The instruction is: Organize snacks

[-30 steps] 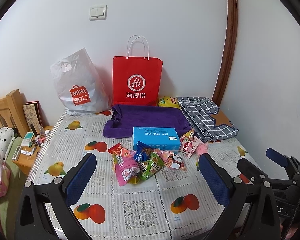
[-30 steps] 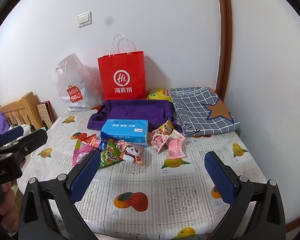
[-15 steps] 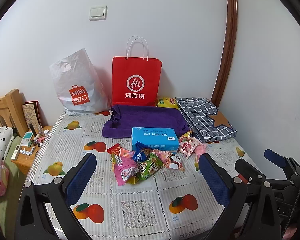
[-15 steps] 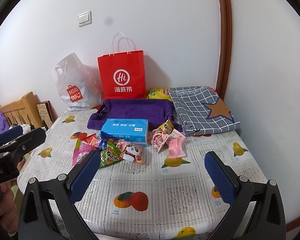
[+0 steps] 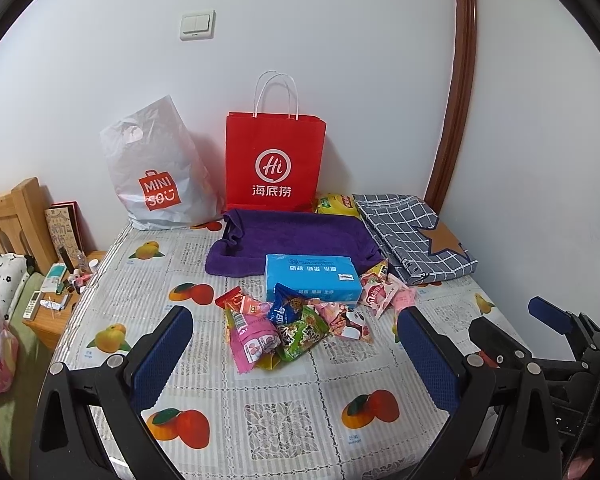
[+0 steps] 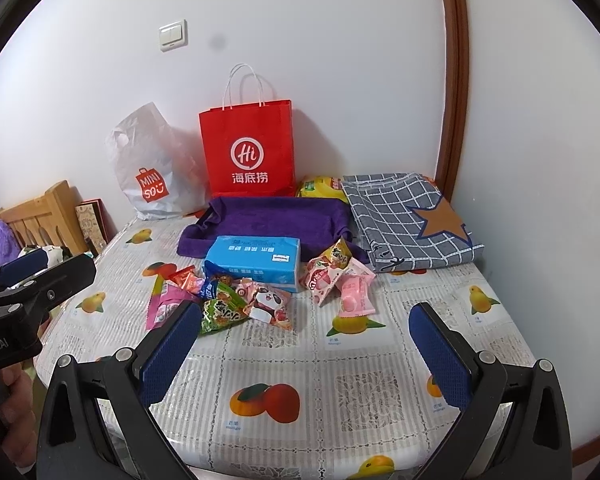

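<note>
At the far left, the white crinkly plastic shopping bag (image 5: 156,168) leans on the wall, and next to it stands the red paper carrier bag with white cord handles (image 5: 274,160), upright, its mouth facing up. In front of that lies the folded purple towel (image 5: 292,236), and just before the towel sits the light blue tissue pack (image 5: 312,280).

The snacks lie on the desk (image 5: 260,412) with its fruit-print cover. The main heap is just in front of the tissue pack: a pink foil packet (image 5: 252,340), a green crinkly packet (image 5: 300,332), a blue triangular packet (image 5: 286,306) and a panda-print pink packet (image 6: 268,304), overlapping one another. A smaller pair of pink wrapped sweets (image 6: 340,284) lies to the right, beside the grey checked cloth with a brown star (image 6: 412,220). A yellow packet (image 6: 320,186) peeks out behind the towel; it is probably a snack too, though most of it is hidden.

The left hand-held gripper (image 5: 292,348) hangs above the near desk with fingers wide apart and nothing between them. The right hand-held gripper (image 6: 304,340) is likewise spread and empty.

No packet looks sorted yet. The risks lie in the heap: overlapping foil is slippery, so closing on one packet may drag or flick its neighbours, or pinch two at once. Squeezing hard could crush soft contents. The tall paper bag could tip if a packet is dropped against its rim.
</note>
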